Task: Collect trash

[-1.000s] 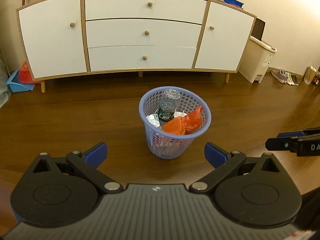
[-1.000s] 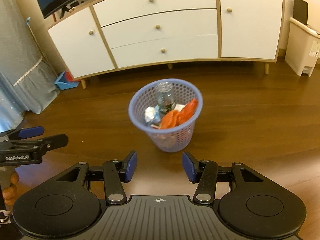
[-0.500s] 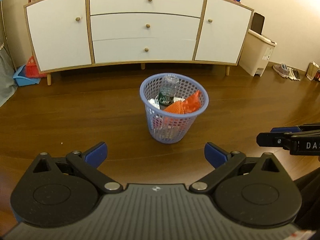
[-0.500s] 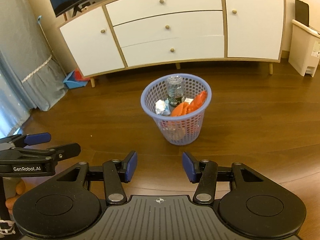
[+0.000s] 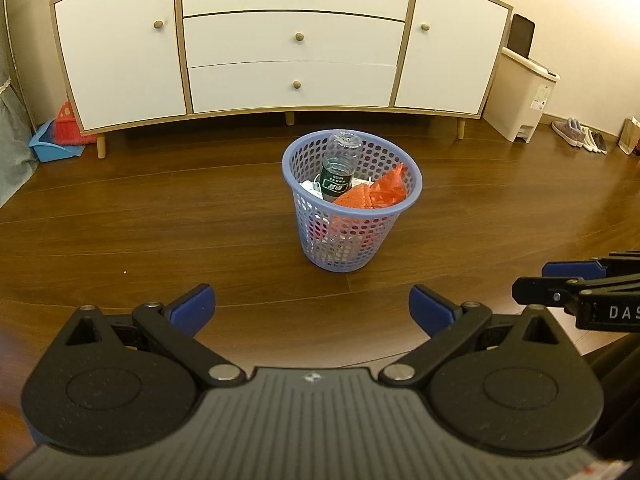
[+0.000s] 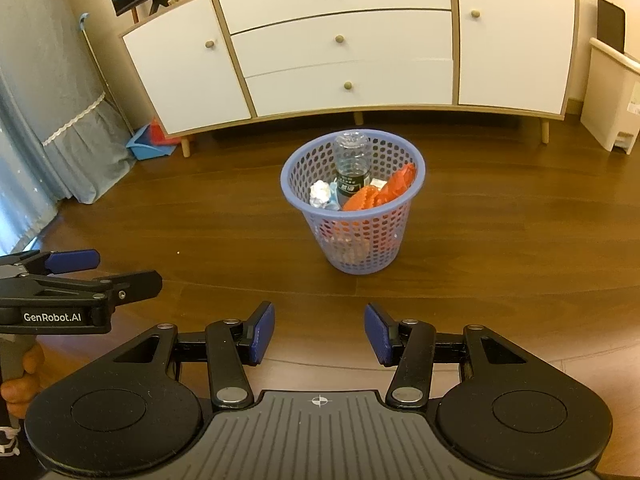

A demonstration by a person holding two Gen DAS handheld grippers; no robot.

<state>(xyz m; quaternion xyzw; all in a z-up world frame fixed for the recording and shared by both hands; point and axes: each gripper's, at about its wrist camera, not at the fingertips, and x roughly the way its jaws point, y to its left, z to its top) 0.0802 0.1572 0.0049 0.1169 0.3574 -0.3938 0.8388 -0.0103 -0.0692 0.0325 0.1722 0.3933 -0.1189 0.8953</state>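
The dark wooden plank floor point(image 5: 168, 216) carries a lilac perforated basket point(image 5: 352, 236), which stands upright near the middle, well apart from the white sideboard point(image 5: 288, 44) resting on short wooden legs behind it. A blue dustpan point(image 5: 48, 146) lies at the sideboard's left end, a cream pedal bin point(image 5: 524, 100) stands at its right, and shoes point(image 5: 576, 136) lie beyond that.
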